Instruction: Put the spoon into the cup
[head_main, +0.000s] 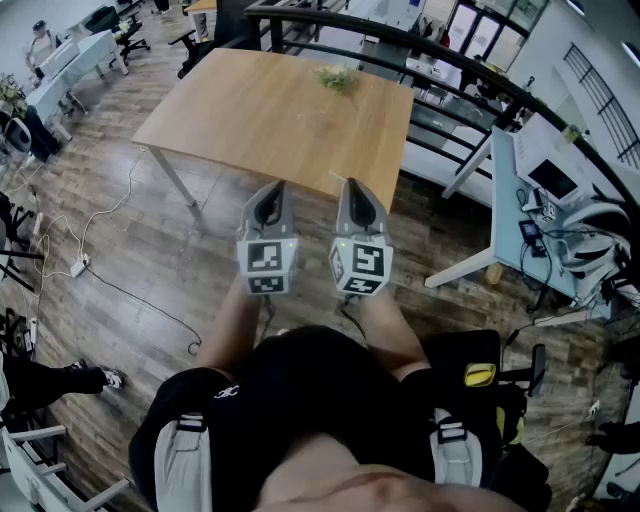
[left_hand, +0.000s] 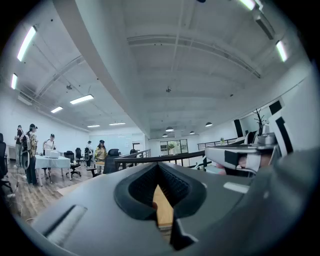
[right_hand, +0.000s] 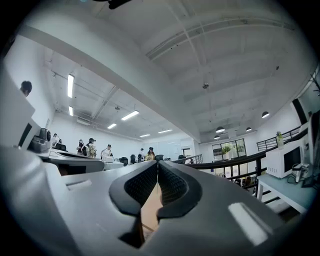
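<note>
A small pale greenish object (head_main: 336, 76) lies near the far edge of the wooden table (head_main: 250, 110); it is too small to tell whether it is the cup or the spoon. A faint clear shape (head_main: 318, 122) sits nearer the table's middle. I hold both grippers side by side in front of me, short of the table's near edge. The left gripper (head_main: 276, 190) (left_hand: 159, 167) is shut with nothing in it. The right gripper (head_main: 351, 186) (right_hand: 158, 167) is likewise shut and holds nothing. Both gripper views look level across the room, with only a sliver of table between the jaws.
A dark railing (head_main: 450, 60) runs behind the table. A white desk (head_main: 530, 215) with equipment stands at the right, more desks and chairs (head_main: 70, 55) at the far left. Cables (head_main: 80, 262) trail over the wood floor. People stand (left_hand: 27, 150) in the distance.
</note>
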